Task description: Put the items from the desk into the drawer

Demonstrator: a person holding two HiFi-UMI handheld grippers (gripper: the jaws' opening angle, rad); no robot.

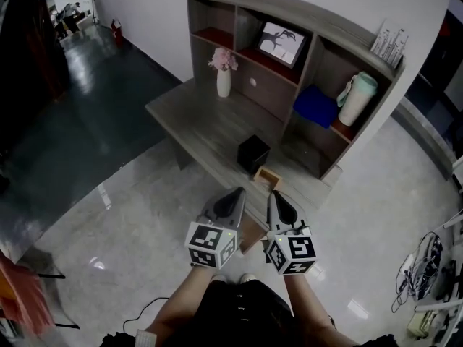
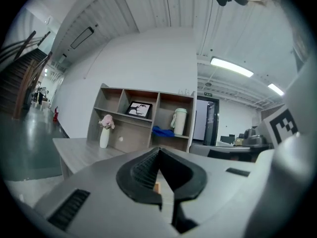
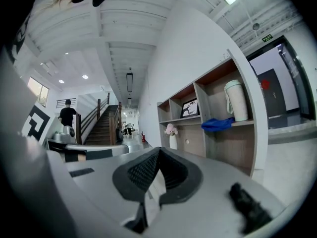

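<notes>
One big counter (image 1: pixel 189 125) with shelves (image 1: pixel 318 63); on it, near the front edge, sit a black box (image 1: pixel 253 152) and a tiny wooden box (image 1: pixel 268 177), waiting to be stowed. Left tongs (image 1: pixel 237 194) and right tongs (image 1: pixel 275 196) are pinched closed and empty, held short of it, probably just lining up.

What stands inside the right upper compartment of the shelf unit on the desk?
A pale green flask stands upright there, and a folded blue cloth lies beside it on its left. The back corner behind the cloth is covered.
</notes>
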